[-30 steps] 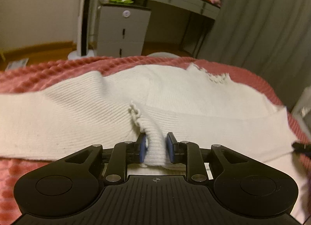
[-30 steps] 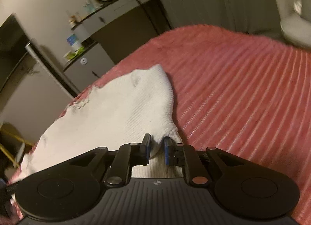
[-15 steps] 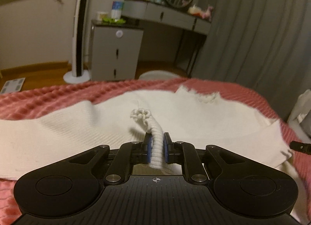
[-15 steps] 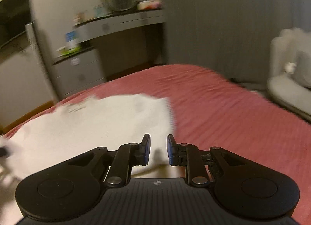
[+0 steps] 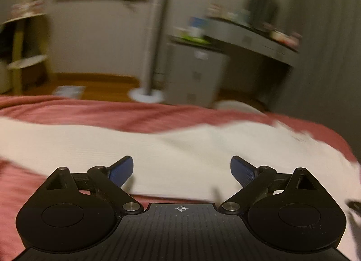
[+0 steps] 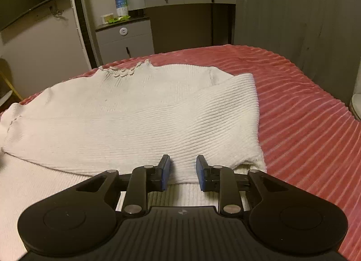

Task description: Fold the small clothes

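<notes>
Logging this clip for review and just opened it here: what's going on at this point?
A person with a handheld gripper in each hand is folding a white ribbed knit sweater on a pink ribbed bedspread. One sleeve already lies folded across the body. The left gripper has just been opening and now stands wide open over the sweater, with nothing between its fingers. The right gripper has just been opening too; its fingers stand apart at the sweater's near edge and are not pressing the fabric.

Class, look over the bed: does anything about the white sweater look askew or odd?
Slightly. The white sweater lies mostly flat on the pink bedspread, but its folded-over panel's near right corner lifts and puckers. Both tools are open, holding nothing.
</notes>
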Demonstrator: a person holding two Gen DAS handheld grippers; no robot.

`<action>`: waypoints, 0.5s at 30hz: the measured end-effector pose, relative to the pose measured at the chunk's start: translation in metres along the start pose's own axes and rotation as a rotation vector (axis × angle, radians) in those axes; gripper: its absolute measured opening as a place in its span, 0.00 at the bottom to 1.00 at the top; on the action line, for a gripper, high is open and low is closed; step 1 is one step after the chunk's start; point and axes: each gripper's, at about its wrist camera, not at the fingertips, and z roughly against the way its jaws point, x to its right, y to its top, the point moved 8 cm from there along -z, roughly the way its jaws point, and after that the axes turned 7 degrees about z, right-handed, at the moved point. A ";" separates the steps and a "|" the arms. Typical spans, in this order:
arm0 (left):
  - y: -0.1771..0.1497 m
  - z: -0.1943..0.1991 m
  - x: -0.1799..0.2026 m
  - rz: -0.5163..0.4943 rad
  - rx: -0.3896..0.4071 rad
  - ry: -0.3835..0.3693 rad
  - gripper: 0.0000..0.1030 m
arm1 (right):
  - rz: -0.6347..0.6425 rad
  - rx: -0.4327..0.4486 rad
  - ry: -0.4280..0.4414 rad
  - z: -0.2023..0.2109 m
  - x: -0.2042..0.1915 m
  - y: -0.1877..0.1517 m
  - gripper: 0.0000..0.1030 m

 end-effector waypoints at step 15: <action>0.036 0.008 -0.204 0.597 0.080 0.246 0.76 | -0.035 0.041 0.125 0.061 -0.062 -0.029 0.59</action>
